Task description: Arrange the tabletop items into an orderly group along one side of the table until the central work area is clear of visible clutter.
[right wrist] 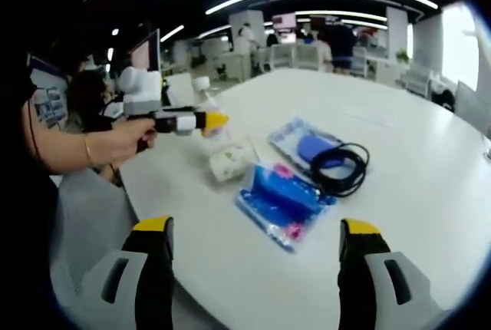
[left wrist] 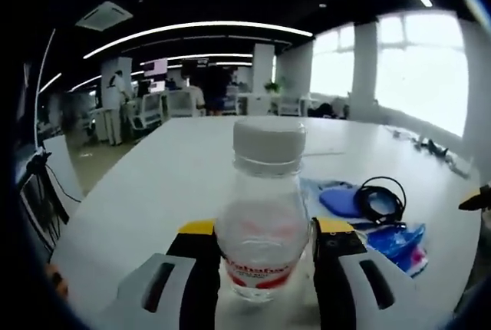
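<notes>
Your left tool [left wrist: 265,249] clasps the upright bottle [left wrist: 263,215]; keep it vertical. Right tool [right wrist: 253,249] gapes wide, holding nothing.

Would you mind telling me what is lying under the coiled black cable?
The black cable rests on a dark blue pad inside a clear packet; the part beneath the coil is covered.
</notes>
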Demonstrator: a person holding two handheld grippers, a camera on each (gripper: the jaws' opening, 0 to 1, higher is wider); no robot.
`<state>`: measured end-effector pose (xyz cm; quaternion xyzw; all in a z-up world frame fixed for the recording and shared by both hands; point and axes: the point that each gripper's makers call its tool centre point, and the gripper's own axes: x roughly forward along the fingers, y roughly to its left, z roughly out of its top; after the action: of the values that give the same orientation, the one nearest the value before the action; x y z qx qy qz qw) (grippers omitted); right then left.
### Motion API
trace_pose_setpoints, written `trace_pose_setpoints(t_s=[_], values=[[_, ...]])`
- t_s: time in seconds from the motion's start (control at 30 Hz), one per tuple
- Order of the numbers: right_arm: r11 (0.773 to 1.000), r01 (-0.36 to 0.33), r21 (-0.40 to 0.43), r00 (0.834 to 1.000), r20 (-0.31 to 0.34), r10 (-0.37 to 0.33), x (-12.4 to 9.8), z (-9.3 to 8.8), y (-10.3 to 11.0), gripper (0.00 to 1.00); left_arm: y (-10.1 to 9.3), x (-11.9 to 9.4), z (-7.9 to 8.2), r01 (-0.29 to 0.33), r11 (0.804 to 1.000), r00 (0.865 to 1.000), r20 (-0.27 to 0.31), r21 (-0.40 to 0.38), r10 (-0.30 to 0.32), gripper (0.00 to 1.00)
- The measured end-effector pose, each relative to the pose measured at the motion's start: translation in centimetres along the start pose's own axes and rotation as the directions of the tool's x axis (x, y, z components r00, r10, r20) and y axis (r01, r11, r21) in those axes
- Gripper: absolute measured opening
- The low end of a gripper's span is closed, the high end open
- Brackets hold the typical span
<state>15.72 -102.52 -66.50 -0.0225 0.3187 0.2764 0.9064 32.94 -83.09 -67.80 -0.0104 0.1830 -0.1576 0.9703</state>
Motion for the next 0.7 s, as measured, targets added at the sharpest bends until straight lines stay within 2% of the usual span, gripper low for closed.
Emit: trace_pose_setpoints(t_s=[0.13, 0.3, 0.6, 0.7], values=[[1.000, 0.010, 0.002, 1.000, 0.001, -0.010, -0.39, -0.11, -0.30, 0.87, 0.31, -0.33, 0.15, -0.030, 0.999, 0.999, 0.010, -0.028, 0.030, 0.42], [1.000, 0.017, 0.006, 1.000, -0.003, -0.017, -0.51, -0.28, -0.48, 0.87, 0.33, -0.52, 0.13, -0.057, 0.998, 0.998, 0.021, -0.024, 0.058, 0.41], [1.000, 0.012, 0.005, 1.000, -0.010, -0.012, -0.29, -0.52, -0.29, 0.87, 0.79, -0.47, 0.26, -0.072, 0.996, 0.997, 0.006, -0.055, 0.072, 0.40], [1.000, 0.009, 0.006, 1.000, -0.007, -0.009, -0.29, -0.42, -0.31, 0.87, 0.87, -0.34, 0.61, -0.060, 0.996, 0.998, -0.004, -0.060, 0.060, 0.39]])
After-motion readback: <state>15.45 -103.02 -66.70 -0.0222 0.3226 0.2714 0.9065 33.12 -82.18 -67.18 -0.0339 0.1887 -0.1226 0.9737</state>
